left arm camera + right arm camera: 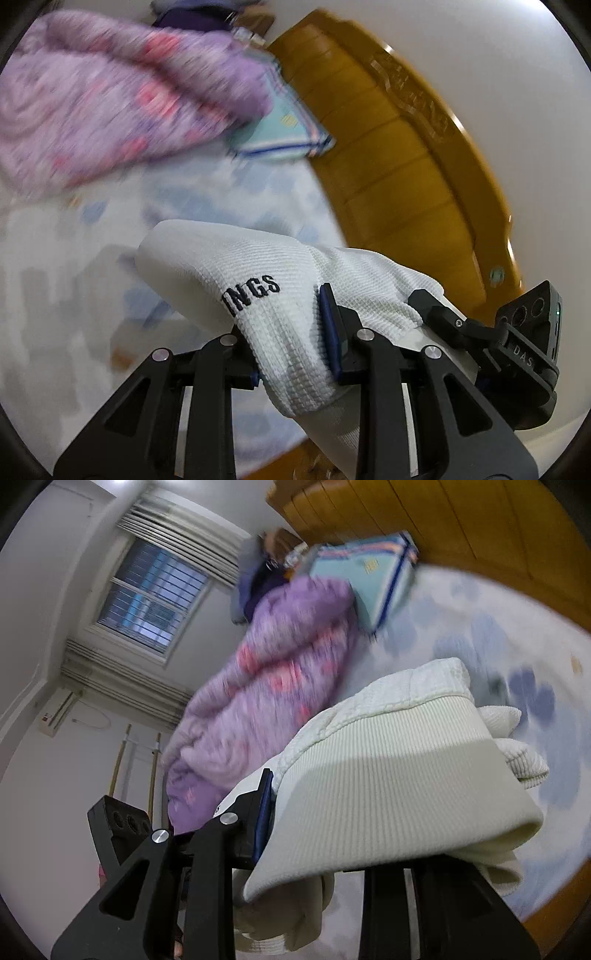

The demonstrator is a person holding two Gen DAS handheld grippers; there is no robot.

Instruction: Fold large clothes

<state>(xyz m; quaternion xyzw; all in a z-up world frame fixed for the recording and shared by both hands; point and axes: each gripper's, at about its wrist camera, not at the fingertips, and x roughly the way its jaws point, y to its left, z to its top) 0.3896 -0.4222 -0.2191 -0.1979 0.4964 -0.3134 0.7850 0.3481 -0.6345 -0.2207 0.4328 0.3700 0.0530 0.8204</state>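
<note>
Both the left gripper [295,332] and right gripper [332,834] are clamped on the white sweater [280,295], lifted above the bed [110,295]. The thick bunched knit could slip loose, spoiling the fold.

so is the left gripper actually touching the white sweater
Touching. In the left wrist view the left gripper has its blue pads pressed on both sides of the white sweater.

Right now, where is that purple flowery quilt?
The purple quilt lies bunched on the bed, upper left in the left wrist view, beside a teal folded blanket near the wooden headboard.
</note>
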